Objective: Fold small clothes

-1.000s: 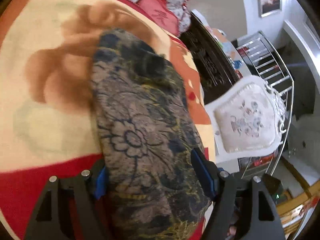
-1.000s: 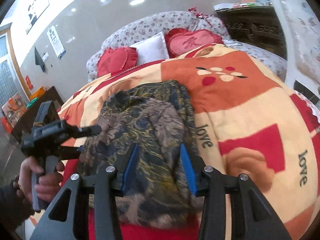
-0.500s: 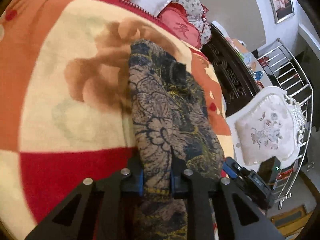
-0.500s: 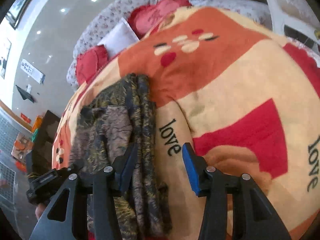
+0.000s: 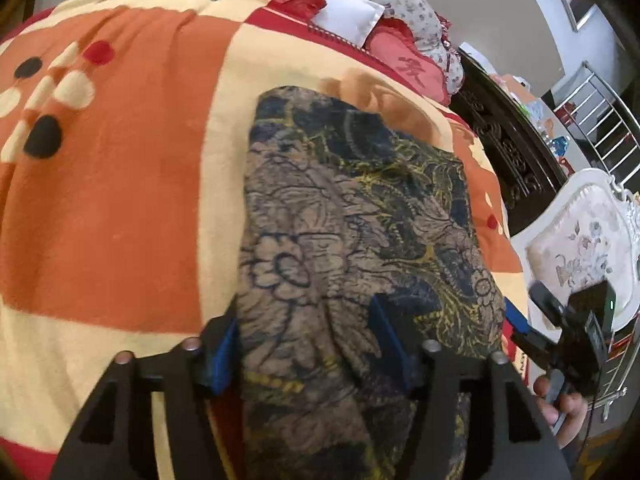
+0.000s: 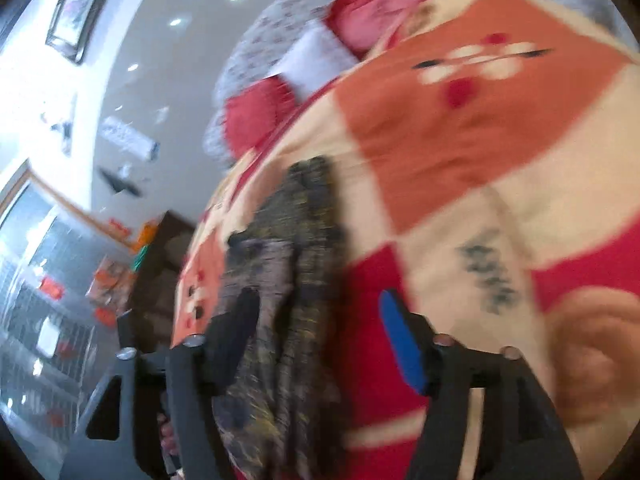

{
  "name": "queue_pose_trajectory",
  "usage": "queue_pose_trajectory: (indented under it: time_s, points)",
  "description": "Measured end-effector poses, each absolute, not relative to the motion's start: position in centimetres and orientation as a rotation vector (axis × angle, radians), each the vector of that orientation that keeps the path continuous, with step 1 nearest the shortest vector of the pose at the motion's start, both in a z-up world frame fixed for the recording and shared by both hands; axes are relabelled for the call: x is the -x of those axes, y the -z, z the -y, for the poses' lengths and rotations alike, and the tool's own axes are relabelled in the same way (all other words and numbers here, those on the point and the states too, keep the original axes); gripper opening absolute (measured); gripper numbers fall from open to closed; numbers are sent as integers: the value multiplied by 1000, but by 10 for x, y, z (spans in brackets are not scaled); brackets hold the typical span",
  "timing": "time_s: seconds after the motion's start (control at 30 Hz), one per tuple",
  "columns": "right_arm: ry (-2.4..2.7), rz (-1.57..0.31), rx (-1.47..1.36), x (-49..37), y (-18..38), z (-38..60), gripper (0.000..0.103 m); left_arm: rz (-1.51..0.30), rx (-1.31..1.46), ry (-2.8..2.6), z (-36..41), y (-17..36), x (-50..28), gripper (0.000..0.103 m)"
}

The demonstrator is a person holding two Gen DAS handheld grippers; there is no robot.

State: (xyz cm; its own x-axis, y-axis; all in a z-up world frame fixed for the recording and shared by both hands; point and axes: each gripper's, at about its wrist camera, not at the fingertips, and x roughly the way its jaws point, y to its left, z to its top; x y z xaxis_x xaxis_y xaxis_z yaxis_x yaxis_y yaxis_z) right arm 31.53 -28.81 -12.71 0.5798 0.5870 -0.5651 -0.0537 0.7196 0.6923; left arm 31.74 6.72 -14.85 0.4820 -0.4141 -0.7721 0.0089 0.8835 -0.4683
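A dark floral garment [image 5: 352, 240], brown with navy and yellow print, lies folded into a long strip on the orange, cream and red blanket [image 5: 120, 200]. My left gripper [image 5: 306, 340] straddles its near end. Its jaws are opening: the left pad stands beside the cloth's edge and the right pad rests on top of the cloth. In the blurred right wrist view the garment [image 6: 296, 272] runs up the blanket [image 6: 480, 140]. My right gripper [image 6: 320, 332] is over its near end with jaws opening, and cloth lies between them next to the left finger [image 6: 240, 320].
Red and white pillows [image 5: 348, 16] lie at the head of the bed. A dark carved cabinet [image 5: 508, 152], a white padded chair [image 5: 576, 248] and a metal rack [image 5: 600, 112] stand to the right. A hand [image 5: 564, 404] holds the other gripper at the bed's right edge.
The left gripper, pinched on the cloth's near end half a second ago, has spread its jaws. The right gripper's jaws have widened, and its view has rolled and swung and is now blurred.
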Motion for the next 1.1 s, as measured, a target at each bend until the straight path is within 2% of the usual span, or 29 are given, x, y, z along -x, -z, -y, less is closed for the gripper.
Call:
queue_pose_trajectory:
  time_s: [0.13,0.23,0.3,0.4,0.53,0.83,1.1]
  points:
    - [-472,-1010,-843,-348,161,273,70,-1027,407,255,-62,149,-318,75]
    - [-608,-1039,-923,-357,169,260,72,-1016,325,225,-51,150,-317,78]
    - [-636,-1045,-800,-362,162,246,76,-1012,241,177,-39,148,-316,81]
    - [-573,-1029,-595,-366,155,234,74,-1003,147,54,-26,147,-316,96]
    - [-546,-993,-436,-367,153,217,62,-989,131,12,-23,152,-315,97]
    - [-521,-955,-478,-365,160,224,50,-977,125,4,-24,156,-310,98]
    - [-479,-970,-401,-364,158,216,43,-983,144,13,-28,157,-312,98]
